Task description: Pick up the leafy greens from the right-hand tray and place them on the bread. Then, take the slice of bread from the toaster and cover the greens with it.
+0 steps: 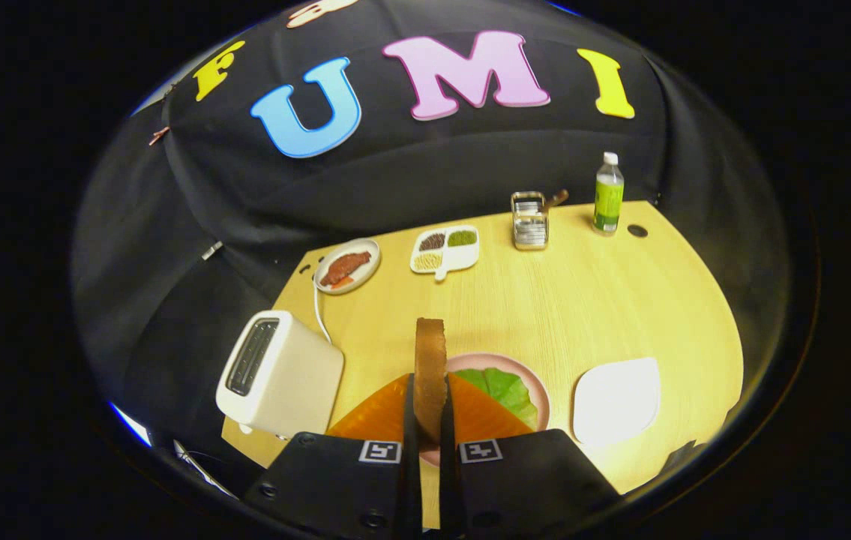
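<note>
Hand-held gripper [429, 420] pinches the bread slice [429, 367] upright on edge, hovering right over the pink plate [537, 390] where the greens [504, 390] lie, and if released this tilted it could land edge-first, toppling off the greens.

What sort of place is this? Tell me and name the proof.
Probably a staged kitchen table in a recording booth: a toaster, a plate with greens, and the hand-held gripper shut on a bread slice.

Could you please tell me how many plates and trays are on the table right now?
4: a pink plate just beyond the tongs, a white tray right of it, a meat plate and a divided tray farther back.
</note>
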The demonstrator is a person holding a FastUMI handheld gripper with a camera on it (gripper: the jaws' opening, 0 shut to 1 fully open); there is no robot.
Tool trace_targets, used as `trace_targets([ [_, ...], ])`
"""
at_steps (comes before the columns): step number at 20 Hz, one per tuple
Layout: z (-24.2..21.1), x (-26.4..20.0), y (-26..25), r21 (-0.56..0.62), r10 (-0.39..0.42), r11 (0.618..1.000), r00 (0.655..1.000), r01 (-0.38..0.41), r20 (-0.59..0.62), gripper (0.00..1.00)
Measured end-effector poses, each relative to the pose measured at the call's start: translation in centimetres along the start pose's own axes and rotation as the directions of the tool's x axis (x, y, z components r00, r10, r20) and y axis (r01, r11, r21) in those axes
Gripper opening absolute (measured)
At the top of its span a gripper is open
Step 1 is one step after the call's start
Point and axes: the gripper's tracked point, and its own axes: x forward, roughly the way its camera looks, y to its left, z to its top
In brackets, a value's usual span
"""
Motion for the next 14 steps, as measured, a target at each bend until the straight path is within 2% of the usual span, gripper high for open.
trace_targets([
  [8,-4.6,6.1,-0.6,0.072,0.046,0.997,0.997,-0.042,-0.062,0.14],
  [11,-5.7,7.6,-4.6,0.032,-0.027,0.999,0.998,0.029,-0.056,0.14],
  [14,-7.2,8.5,-7.4,0.039,-0.061,0.997,0.995,0.064,-0.077,0.14],
])
